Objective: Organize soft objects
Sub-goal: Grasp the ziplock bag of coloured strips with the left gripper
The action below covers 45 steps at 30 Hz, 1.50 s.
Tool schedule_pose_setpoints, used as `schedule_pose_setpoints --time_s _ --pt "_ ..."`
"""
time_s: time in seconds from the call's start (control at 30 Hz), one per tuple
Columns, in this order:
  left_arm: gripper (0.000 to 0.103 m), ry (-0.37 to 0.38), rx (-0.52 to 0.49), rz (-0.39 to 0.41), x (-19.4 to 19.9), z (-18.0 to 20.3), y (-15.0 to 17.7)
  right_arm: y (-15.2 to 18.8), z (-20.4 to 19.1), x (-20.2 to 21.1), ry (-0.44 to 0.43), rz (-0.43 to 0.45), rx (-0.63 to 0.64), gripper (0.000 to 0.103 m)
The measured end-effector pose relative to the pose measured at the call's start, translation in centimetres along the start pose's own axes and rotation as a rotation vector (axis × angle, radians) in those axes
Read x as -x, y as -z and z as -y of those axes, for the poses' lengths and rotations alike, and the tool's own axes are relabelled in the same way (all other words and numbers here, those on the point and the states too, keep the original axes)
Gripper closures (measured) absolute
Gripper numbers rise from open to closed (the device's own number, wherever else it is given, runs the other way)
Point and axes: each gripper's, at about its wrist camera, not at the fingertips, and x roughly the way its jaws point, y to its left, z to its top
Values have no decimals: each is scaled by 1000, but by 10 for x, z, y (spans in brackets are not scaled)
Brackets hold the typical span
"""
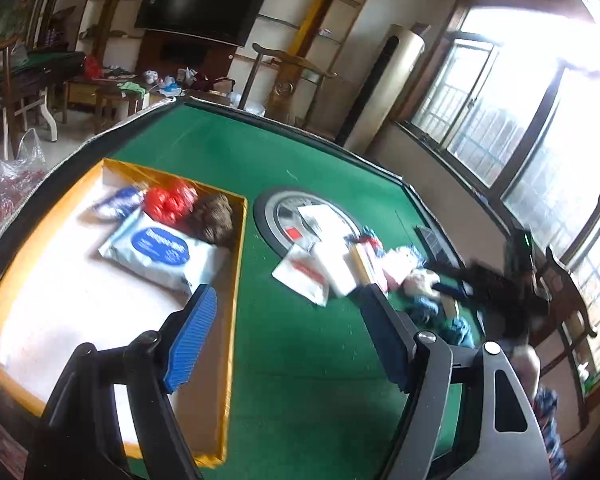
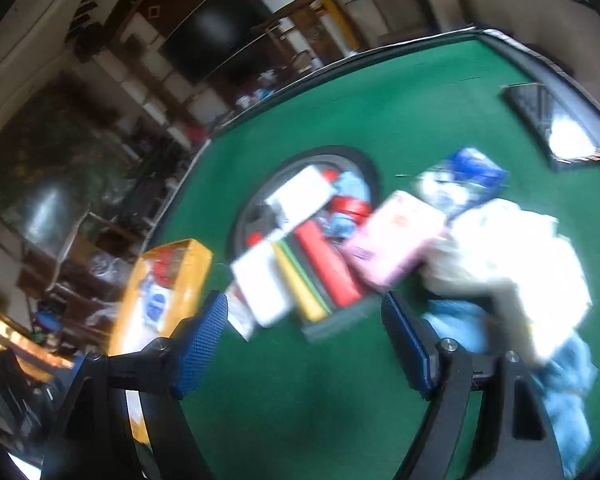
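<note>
A yellow-rimmed box (image 1: 236, 264) with a white floor lies on the left of the green table (image 1: 300, 360). Inside it are a white-and-blue wipes pack (image 1: 160, 248), a red bundle (image 1: 168, 200), a brown fuzzy thing (image 1: 216, 216) and a small blue-white pack (image 1: 120, 202). My left gripper (image 1: 288, 294) hangs open and empty over the box's right wall. A blurred pile holds a pink pack (image 2: 396, 240), a blue pack (image 2: 476, 168), a white soft bundle (image 2: 520, 260) and light blue cloth (image 2: 460, 320). My right gripper (image 2: 304, 300) is open and empty just before that pile. The box (image 2: 168, 280) is at its left.
A round inset (image 1: 268, 208) in the table's middle carries white boxes (image 2: 260, 284), a red flat item (image 2: 328, 268) and a yellow one (image 2: 300, 288). A dark tray (image 2: 540, 120) lies at the far right. A person in dark clothes (image 1: 516, 312) stands by the right edge.
</note>
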Motion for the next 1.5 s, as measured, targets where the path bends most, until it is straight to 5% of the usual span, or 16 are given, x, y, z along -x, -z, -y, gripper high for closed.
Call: schedule_pose_setpoints --time_s 0.27,0.6,0.87,1.07,1.2,1.5 --pt "29 -63 -8 -35 -2 4 20 -22 -26 -85 100 -141 75 28" --pt "29 -55 -27 -46 -8 4 24 49 -37 -54 -329 -329 47 28" --pt "29 -67 -155 -159 -45 44 37 33 9 41 -78 84 43 28" --pt "29 -142 -316 -185 -80 83 31 26 65 89 -10 298 -68 28" --pt "29 -197 -418 -192 -116 106 27 31 101 104 38 336 -168 26" --pt "29 -246 -626 -254 -186 144 39 32 140 117 -92 371 -364 25"
